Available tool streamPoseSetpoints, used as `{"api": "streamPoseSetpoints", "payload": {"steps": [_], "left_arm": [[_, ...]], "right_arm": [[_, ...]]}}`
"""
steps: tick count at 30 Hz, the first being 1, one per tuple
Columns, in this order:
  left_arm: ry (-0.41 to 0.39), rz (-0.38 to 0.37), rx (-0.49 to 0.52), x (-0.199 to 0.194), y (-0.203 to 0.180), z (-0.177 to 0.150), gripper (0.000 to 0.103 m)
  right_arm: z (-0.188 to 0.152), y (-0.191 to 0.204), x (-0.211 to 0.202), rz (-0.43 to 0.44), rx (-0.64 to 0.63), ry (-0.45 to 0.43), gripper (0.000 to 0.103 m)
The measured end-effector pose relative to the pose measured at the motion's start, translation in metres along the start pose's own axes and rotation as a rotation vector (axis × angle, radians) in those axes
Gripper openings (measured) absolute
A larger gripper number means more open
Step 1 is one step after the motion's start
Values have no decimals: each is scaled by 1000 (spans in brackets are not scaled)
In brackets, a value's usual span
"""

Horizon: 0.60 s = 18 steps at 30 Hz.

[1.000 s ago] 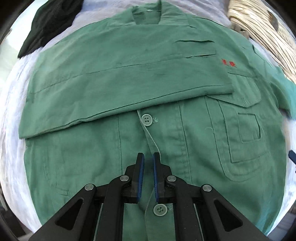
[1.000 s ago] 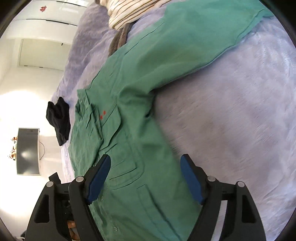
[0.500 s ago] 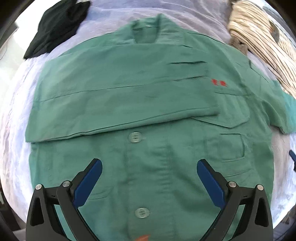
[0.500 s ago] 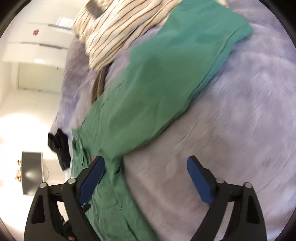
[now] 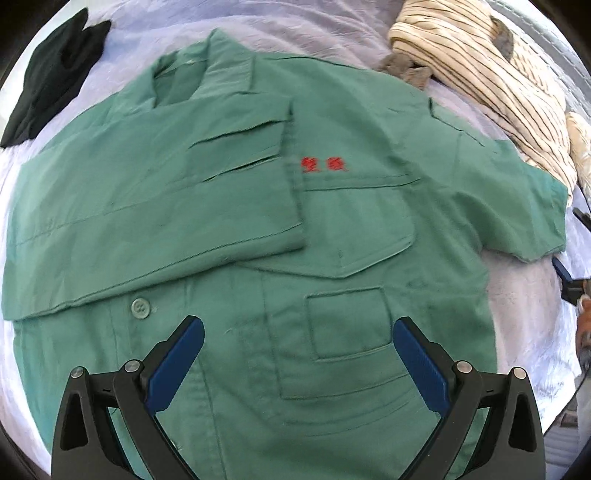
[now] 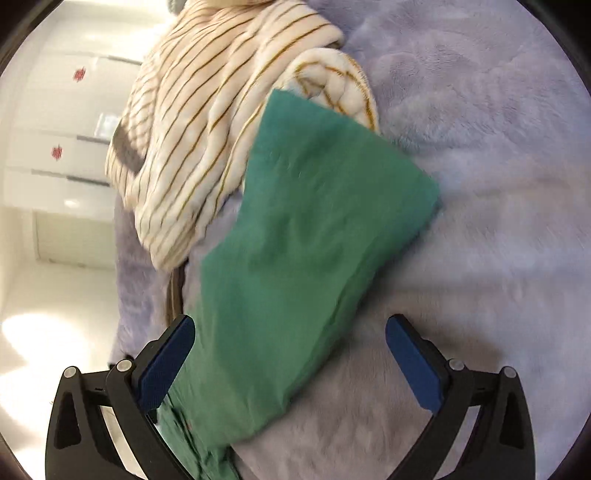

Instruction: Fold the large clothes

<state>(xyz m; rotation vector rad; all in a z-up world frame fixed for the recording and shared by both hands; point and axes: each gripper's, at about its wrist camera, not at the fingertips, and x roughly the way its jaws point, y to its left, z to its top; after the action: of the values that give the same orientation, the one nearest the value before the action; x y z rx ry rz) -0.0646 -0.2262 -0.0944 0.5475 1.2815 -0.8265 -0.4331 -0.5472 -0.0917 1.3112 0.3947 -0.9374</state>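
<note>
A pale lilac bed cover [image 5: 303,33] spans the whole working surface and carries every other item. A green work jacket [image 5: 347,229] lies flat on it, front side up, collar at the far end. One sleeve [image 5: 147,206] is folded across the chest and covers the upper part of the button line; the other sleeve [image 6: 314,229] extends outward over the cover, and its cuff end touches a cream blanket with thin brown stripes [image 6: 207,122]. That blanket lies bunched beside the jacket's shoulder. A dark garment [image 5: 48,77] lies apart from the jacket, near the collar on the opposite side. Two red embroidered characters [image 5: 324,164] sit above the chest pocket flap; they are too blurred to read. Small red marks on the white cupboard doors [image 6: 66,122] in the right wrist view are also unreadable. One green button [image 5: 140,307] shows just below the folded sleeve. The left gripper [image 5: 298,365] points steeply down over the lower front of the jacket, above the patch pocket [image 5: 347,325]; its jaws stand fully apart and grip nothing. The right gripper [image 6: 290,365] points obliquely down along the extended sleeve; its jaws have just been opening and now stand fully apart, with the sleeve lying beneath the gap and neither pad pressing on it.
</note>
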Motion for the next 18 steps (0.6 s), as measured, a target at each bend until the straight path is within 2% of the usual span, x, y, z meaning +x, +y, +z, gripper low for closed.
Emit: {"api": "streamPoseSetpoints", "payload": {"steps": [4, 7, 8, 9, 10, 11, 14, 18], "left_arm": [[-11, -1, 6, 1, -11, 9, 103], [-22, -5, -6, -4, 1, 7, 103], [-25, -5, -11, -4, 5, 7, 103], [-30, -5, -19, -5, 9, 7, 103], [-33, -6, -25, -5, 12, 8, 103], [-35, -7, -31, -6, 17, 8, 103], [-59, 1, -43, -14, 36, 7, 103], [-118, 25, -51, -27, 65, 10, 103]], "right_arm": [[19, 0, 11, 13, 32, -16, 103], [26, -2, 17, 32, 83, -15, 101], [28, -5, 19, 57, 126, -11, 90], [27, -10, 22, 98, 169, 1, 56], [26, -17, 26, 139, 225, 24, 34], [26, -24, 31, 161, 279, 47, 4], [22, -16, 29, 178, 260, 29, 4], [11, 31, 28, 297, 151, 64, 4]]}}
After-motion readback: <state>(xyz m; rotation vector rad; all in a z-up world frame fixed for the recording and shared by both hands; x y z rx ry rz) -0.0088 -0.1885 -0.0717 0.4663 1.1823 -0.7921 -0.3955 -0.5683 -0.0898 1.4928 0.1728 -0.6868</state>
